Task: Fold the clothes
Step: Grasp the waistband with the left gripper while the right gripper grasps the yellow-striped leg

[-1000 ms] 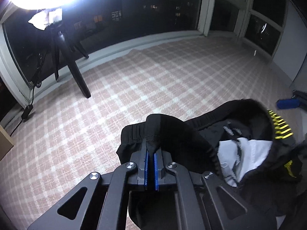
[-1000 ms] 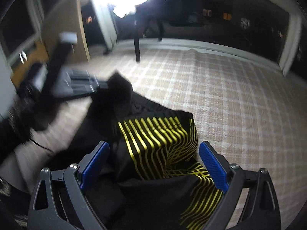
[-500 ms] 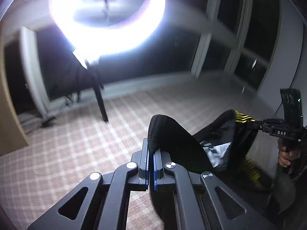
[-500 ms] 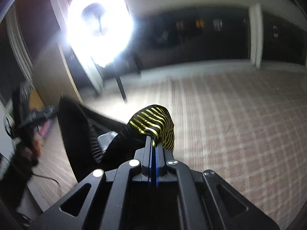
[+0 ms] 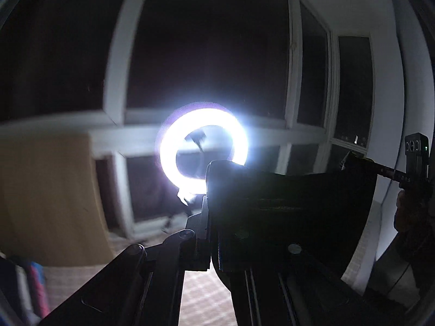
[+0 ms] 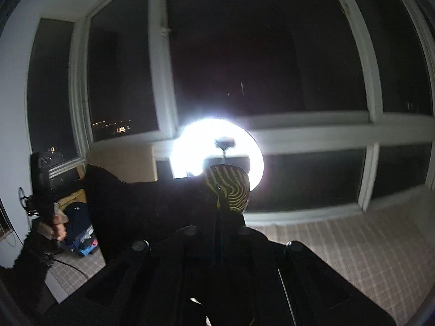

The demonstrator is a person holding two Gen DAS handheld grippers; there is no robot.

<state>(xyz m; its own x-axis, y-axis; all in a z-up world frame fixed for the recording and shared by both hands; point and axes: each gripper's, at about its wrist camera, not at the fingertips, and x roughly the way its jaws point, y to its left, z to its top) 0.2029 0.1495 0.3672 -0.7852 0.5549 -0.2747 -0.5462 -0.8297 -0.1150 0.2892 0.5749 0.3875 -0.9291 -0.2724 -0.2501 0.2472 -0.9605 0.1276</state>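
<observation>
A black garment (image 5: 285, 198) with a yellow-striped patch (image 6: 231, 187) hangs stretched in the air between my two grippers. My left gripper (image 5: 208, 206) is shut on a black edge of it. My right gripper (image 6: 218, 217) is shut on the yellow-striped corner. In the left wrist view the cloth runs right to the right gripper's body (image 5: 416, 160). In the right wrist view it runs left to the left gripper's body (image 6: 44, 179), held by a hand (image 6: 58, 226). The lower part of the garment is hidden behind the gripper frames.
A bright ring light (image 5: 204, 149) on a stand glares straight ahead before dark windows (image 6: 299, 68). The checked surface (image 6: 353, 247) lies far below. A wooden panel (image 5: 46, 198) stands at the left, and a heap of clothes (image 6: 81, 233) lies low on the left.
Both grippers rose high and tilted up, lifting the garment off the checked surface and pulling it taut. The right gripper, open around the striped cloth a second ago, closed on it.
</observation>
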